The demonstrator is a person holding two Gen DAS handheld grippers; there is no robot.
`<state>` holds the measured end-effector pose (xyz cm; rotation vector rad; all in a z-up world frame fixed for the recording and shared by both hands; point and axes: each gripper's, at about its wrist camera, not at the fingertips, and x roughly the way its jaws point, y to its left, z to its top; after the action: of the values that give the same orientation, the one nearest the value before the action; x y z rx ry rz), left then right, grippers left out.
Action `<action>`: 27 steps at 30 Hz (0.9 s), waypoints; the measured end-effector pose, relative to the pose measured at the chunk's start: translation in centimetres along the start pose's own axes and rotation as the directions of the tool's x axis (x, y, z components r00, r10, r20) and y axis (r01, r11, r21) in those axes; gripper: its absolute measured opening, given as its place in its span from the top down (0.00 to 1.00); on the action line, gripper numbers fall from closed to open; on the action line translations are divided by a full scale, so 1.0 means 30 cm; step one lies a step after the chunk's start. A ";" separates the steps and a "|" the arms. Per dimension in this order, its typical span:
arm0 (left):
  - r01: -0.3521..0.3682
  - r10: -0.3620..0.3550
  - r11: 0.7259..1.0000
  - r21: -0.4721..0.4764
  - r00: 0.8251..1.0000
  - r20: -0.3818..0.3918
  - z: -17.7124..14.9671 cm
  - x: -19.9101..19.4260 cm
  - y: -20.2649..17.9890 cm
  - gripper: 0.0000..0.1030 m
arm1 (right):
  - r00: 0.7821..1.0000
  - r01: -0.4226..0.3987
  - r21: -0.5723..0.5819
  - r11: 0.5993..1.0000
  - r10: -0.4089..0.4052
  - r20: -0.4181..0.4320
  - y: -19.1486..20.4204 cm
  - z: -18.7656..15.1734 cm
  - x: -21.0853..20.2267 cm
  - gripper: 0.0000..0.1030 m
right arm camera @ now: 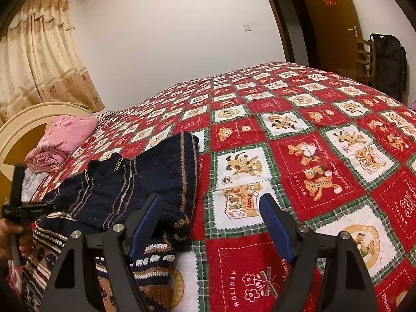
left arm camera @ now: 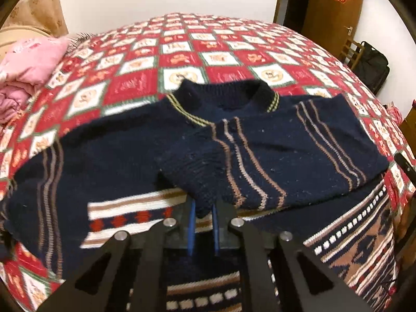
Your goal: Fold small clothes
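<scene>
A navy knitted sweater (left arm camera: 260, 135) with tan stripes and a patterned hem lies flat on the red checked bedspread (left arm camera: 208, 52), collar away from me. One sleeve (left arm camera: 197, 171) is folded in across its chest. My left gripper (left arm camera: 204, 215) is shut on that sleeve's cuff, which sits pinched between the blue pads. In the right wrist view the sweater (right arm camera: 145, 176) lies to the left. My right gripper (right arm camera: 210, 199) stands open over the bedspread (right arm camera: 312, 135) just past the sweater's edge, nothing between its fingers. A hand holding the left gripper (right arm camera: 15, 208) shows at the far left.
A folded pink quilt (left arm camera: 28, 65) lies at the left by the cream headboard (right arm camera: 23, 122). Behind the bed are a white wall, a brown door (left arm camera: 335, 7), and a wooden chair with a black bag (left arm camera: 374, 65). A curtain (right arm camera: 39, 59) hangs at the far left.
</scene>
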<state>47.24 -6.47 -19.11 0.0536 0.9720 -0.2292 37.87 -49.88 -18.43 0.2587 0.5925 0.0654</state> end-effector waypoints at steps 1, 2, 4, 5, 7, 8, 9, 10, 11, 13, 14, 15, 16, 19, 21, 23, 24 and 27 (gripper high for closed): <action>0.001 -0.001 1.000 0.000 1.000 0.004 0.001 -0.008 0.010 0.89 | 1.000 0.000 -0.001 1.000 0.000 0.002 0.003 0.001 -0.003 0.24; -0.008 0.008 1.000 0.007 1.000 0.009 0.001 -0.013 0.019 0.89 | 1.000 0.000 -0.005 1.000 0.000 0.004 0.005 0.001 -0.003 0.24; -0.040 0.040 0.999 0.009 0.999 0.000 -0.003 0.003 0.037 0.89 | 1.000 0.001 -0.025 1.000 0.000 0.006 0.020 0.001 -0.005 0.24; -0.027 0.027 1.000 0.002 1.000 -0.001 -0.007 0.011 0.042 0.89 | 1.000 -0.004 -0.045 0.999 0.004 0.007 0.034 0.000 -0.006 0.24; -0.004 0.004 1.000 -0.003 1.000 -0.003 -0.011 0.030 0.039 0.88 | 1.000 -0.014 -0.096 0.995 0.014 -0.001 0.070 -0.002 0.000 0.24; 0.002 -0.002 1.000 0.002 1.000 -0.007 -0.014 0.040 0.028 0.87 | 1.000 -0.014 -0.130 0.991 0.012 -0.017 0.095 -0.001 0.010 0.24; 0.009 -0.009 1.000 0.002 1.000 -0.010 -0.016 0.046 0.018 0.83 | 0.999 0.003 -0.158 0.987 -0.009 -0.035 0.119 -0.001 0.025 0.24; -0.004 0.004 1.000 0.001 1.000 -0.008 -0.018 0.055 0.006 0.79 | 0.999 0.022 -0.167 0.986 -0.030 -0.045 0.129 -0.002 0.036 0.24; -0.026 0.026 1.000 0.010 1.000 -0.013 -0.020 0.061 -0.002 0.75 | 0.995 0.055 -0.172 0.984 -0.067 -0.067 0.137 -0.004 0.057 0.24; -0.048 0.048 0.999 0.021 0.999 -0.018 -0.022 0.063 -0.011 0.68 | 0.974 0.124 -0.177 0.976 -0.153 -0.165 0.130 -0.019 0.122 0.24; -0.045 0.045 0.999 0.016 0.999 -0.018 -0.024 0.053 -0.007 0.66 | 0.963 0.126 -0.161 0.979 -0.160 -0.217 0.112 -0.030 0.152 0.24; -0.035 0.035 0.999 0.011 0.999 -0.017 -0.028 0.037 -0.002 0.61 | 0.962 0.115 -0.128 0.985 -0.143 -0.234 0.090 -0.033 0.157 0.24; -0.033 0.033 0.999 0.010 0.999 -0.009 -0.035 0.012 0.006 0.54 | 0.965 0.114 -0.107 0.988 -0.136 -0.224 0.079 -0.027 0.145 0.24; -0.061 0.058 0.997 0.051 0.996 0.066 -0.067 -0.082 0.019 0.22 | 0.983 0.137 -0.080 0.987 -0.146 -0.115 0.082 0.006 0.057 0.24; -0.099 0.089 0.992 0.078 0.989 0.115 -0.092 -0.127 0.042 0.19 | 0.990 0.126 -0.073 0.989 -0.129 -0.049 0.111 0.034 0.012 0.24; -0.127 0.116 0.988 0.086 0.986 0.122 -0.110 -0.143 0.078 0.19 | 0.989 0.129 -0.116 0.985 -0.137 -0.064 0.164 0.045 0.031 0.24; -0.137 0.127 0.987 0.079 0.985 0.116 -0.114 -0.143 0.099 0.19 | 0.984 0.140 -0.157 0.978 -0.155 -0.088 0.189 0.040 0.062 0.24; -0.165 0.162 0.986 0.024 0.982 0.095 -0.144 -0.156 0.194 0.19 | 0.928 0.231 -0.267 0.935 -0.295 -0.229 0.211 -0.017 0.196 0.24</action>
<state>42.46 0.63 -18.03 0.1504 0.8668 -0.0951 42.55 -42.86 -20.38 -0.0662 0.8765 -0.0931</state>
